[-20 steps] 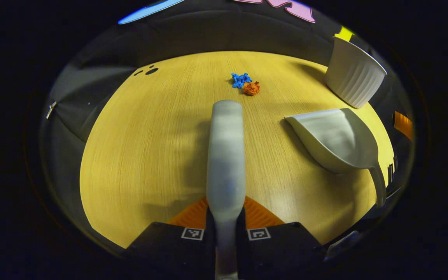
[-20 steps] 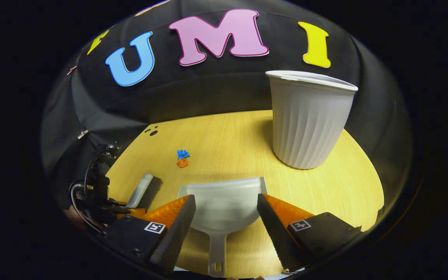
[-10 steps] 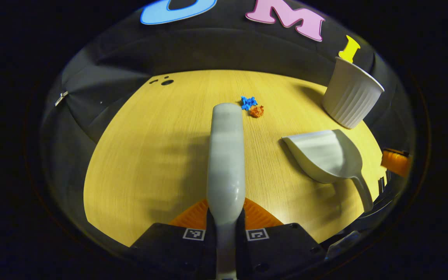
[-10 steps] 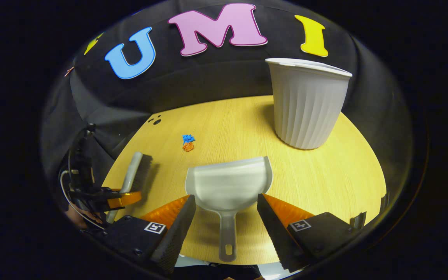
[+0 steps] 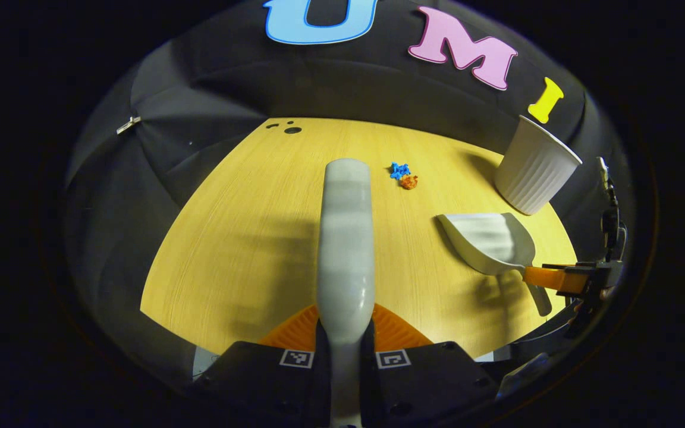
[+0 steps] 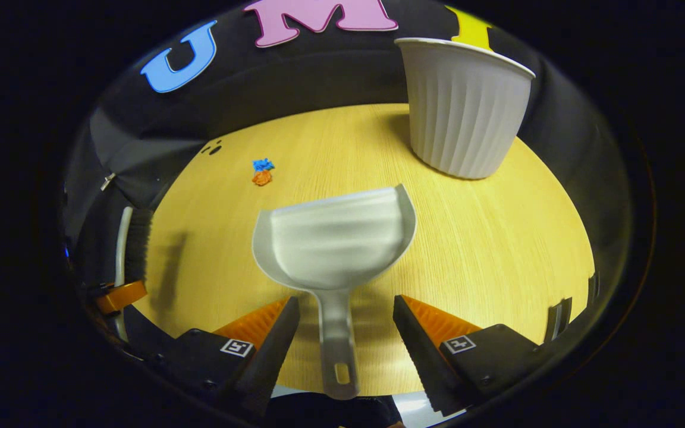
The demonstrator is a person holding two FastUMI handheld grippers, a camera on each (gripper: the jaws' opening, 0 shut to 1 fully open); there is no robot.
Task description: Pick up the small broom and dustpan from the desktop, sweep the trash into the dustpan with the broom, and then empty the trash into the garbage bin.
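So the broom (image 5: 345,238) was clamped by the handle in the left gripper (image 5: 345,339), both fingers pressed against it, and it was held up above the wooden table (image 5: 241,238) with its back pointed out toward the middle. In the right gripper view the broom's bristles (image 6: 137,244) could be seen at the left edge, lifted off the wood with a shadow cast beside them. The right gripper (image 6: 345,333) was spread wide, with the dustpan (image 6: 333,244) handle lying between its fingers but not touched by either one. The dustpan itself was left flat on the table, mouth turned toward the far side. The trash, a blue scrap (image 5: 400,170) and an orange scrap (image 5: 409,182) bunched up touching each other, was sat well apart from the dustpan, off to its left and farther back. The white ribbed garbage bin (image 6: 461,107) was stood upright near the table's far right edge, just beyond the dustpan. Nothing was parked between the trash and the dustpan.
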